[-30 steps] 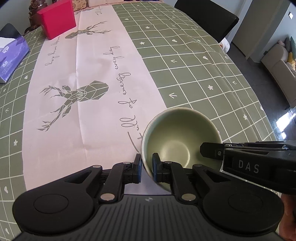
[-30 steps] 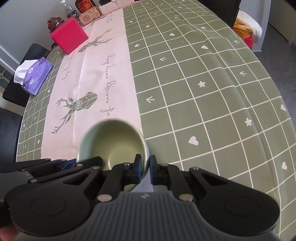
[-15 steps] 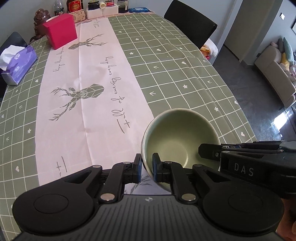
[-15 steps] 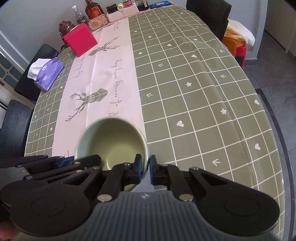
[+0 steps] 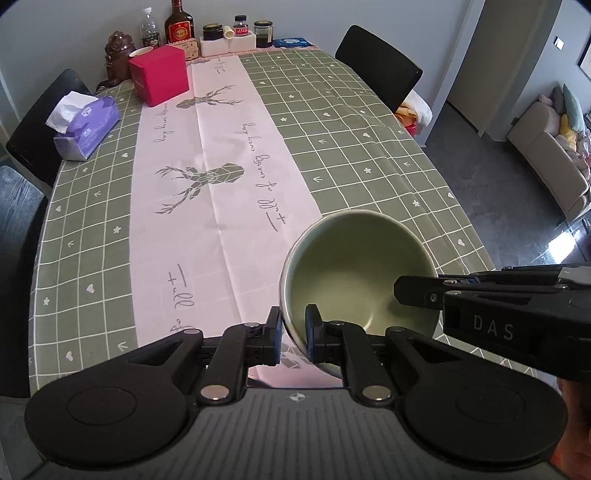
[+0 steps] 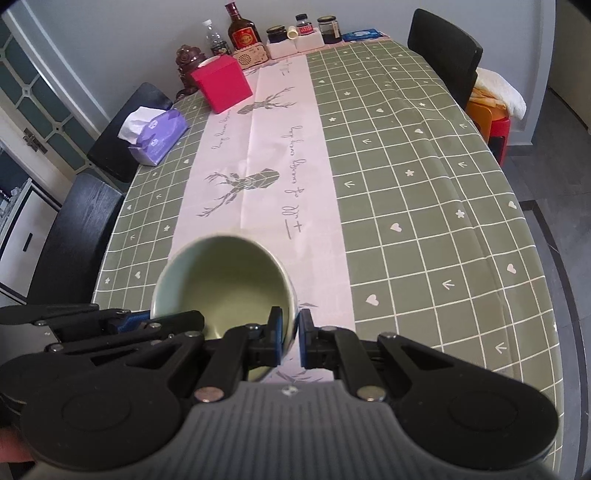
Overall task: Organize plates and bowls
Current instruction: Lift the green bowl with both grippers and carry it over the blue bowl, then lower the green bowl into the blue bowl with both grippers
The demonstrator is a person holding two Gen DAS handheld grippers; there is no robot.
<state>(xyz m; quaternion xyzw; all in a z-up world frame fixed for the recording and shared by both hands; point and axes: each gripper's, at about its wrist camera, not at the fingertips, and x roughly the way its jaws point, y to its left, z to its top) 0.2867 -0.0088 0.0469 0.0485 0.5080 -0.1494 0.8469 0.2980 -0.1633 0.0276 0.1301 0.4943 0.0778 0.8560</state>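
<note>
Surface: you are over a dining table with a green grid cloth and a pale pink runner printed with deer and script; black chairs stand around it and a sofa shows beyond a doorway, off to the right of your left jaws.
Far end: well ahead of both jaws stand a red box, a purple tissue pack, and a row of bottles and jars against the wall.
Bowl: the green bowl is held up off the cloth, tilted with its opening toward both cameras, between your two tools at the near end of the table.
Left gripper: your jaws are clamped on the bowl's left rim, one finger outside the wall, one inside.
Right gripper: your jaws pinch the bowl's right rim the same way, wall between the pads.
Cross view: your right tool, marked DAS, reaches in from the right of the left jaws and its tip covers the bowl's right edge; your left tool lies to the left of the right jaws, at the rim.
</note>
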